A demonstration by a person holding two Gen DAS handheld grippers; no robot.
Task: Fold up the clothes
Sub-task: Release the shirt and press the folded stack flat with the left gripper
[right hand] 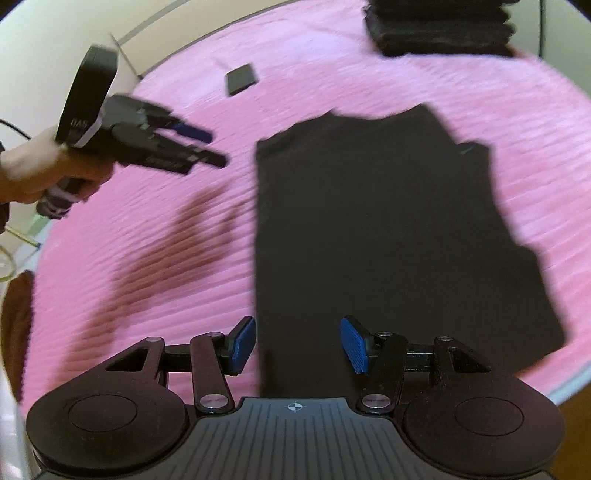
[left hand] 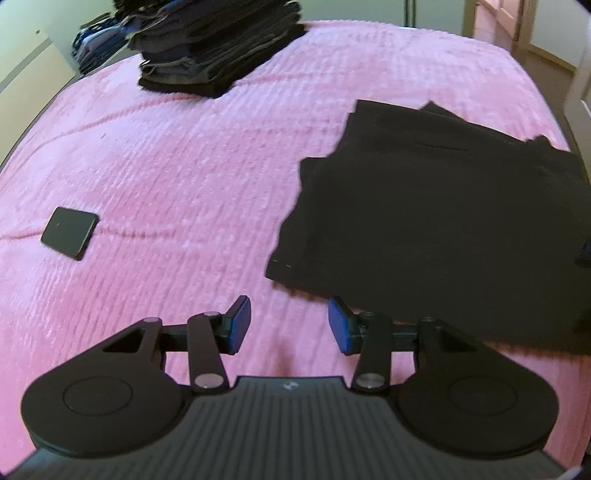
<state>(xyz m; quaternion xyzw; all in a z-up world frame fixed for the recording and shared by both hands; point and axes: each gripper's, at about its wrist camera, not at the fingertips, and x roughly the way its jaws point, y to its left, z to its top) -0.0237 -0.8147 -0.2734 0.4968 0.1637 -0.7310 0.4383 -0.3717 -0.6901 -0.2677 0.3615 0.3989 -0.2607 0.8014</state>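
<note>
A black garment point(left hand: 443, 221) lies folded on the pink bedspread point(left hand: 184, 166), at the right of the left wrist view. My left gripper point(left hand: 290, 325) is open above the bedspread, just off the garment's near left corner, with nothing between its blue pads. From the right wrist view the same black garment point(right hand: 388, 229) fills the middle. My right gripper point(right hand: 297, 345) is open over the garment's near edge and holds nothing. The left gripper point(right hand: 210, 147), held by a hand point(right hand: 40, 177), hovers at the left over the bedspread point(right hand: 166, 240).
A tall stack of folded dark clothes point(left hand: 214, 48) stands at the far side of the bed, also seen as the stack point(right hand: 443, 26) in the right wrist view. A flat black device point(left hand: 70, 232) lies on the bedspread at the left. A doorway point(left hand: 524, 33) is beyond the bed.
</note>
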